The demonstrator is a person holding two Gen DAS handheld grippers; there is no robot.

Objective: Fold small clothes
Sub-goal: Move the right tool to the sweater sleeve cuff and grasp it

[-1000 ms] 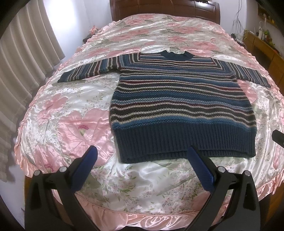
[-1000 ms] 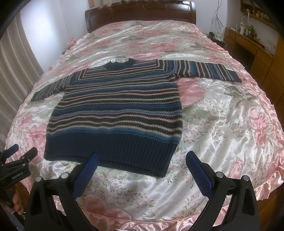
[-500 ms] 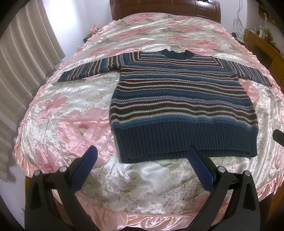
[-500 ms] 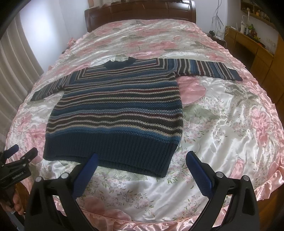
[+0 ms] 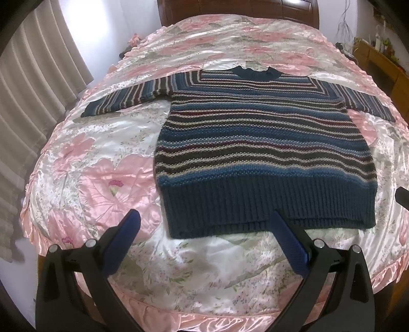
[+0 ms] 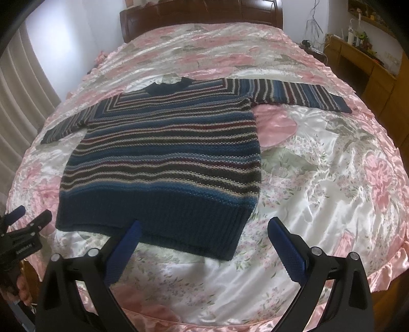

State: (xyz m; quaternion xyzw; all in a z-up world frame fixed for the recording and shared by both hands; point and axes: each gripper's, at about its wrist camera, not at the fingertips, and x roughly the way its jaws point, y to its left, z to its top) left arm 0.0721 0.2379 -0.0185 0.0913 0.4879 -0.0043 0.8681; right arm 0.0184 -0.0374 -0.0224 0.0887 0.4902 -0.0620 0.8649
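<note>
Blue-padded fingers on both grippers stand wide apart, nothing between them. Left gripper (image 5: 202, 232) hovers at the bottom of its frame, over the sweater's lower-left hem corner; right gripper (image 6: 204, 238) likewise over the lower-right hem corner. In the right wrist view, the left gripper also shows at the lower-left edge.

Sweater (image 5: 265, 150) lies flat on the satin floral bedspread (image 5: 84, 178), centre frame, sleeves spread out to both sides. Ribbed hem (image 5: 268, 206) nearest me, neckline (image 5: 255, 72) at the far end pointing toward the wooden headboard (image 5: 237, 10) at top of frame. Body's long axis runs bottom-to-top of frame; sleeve line runs across it, left-right.

My read: pre-grasp, no fold made yet. Next move needs both grippers down onto the hem corners, or a sleeve cuff, pinching the knit alone and not the slippery satin beneath.
</note>
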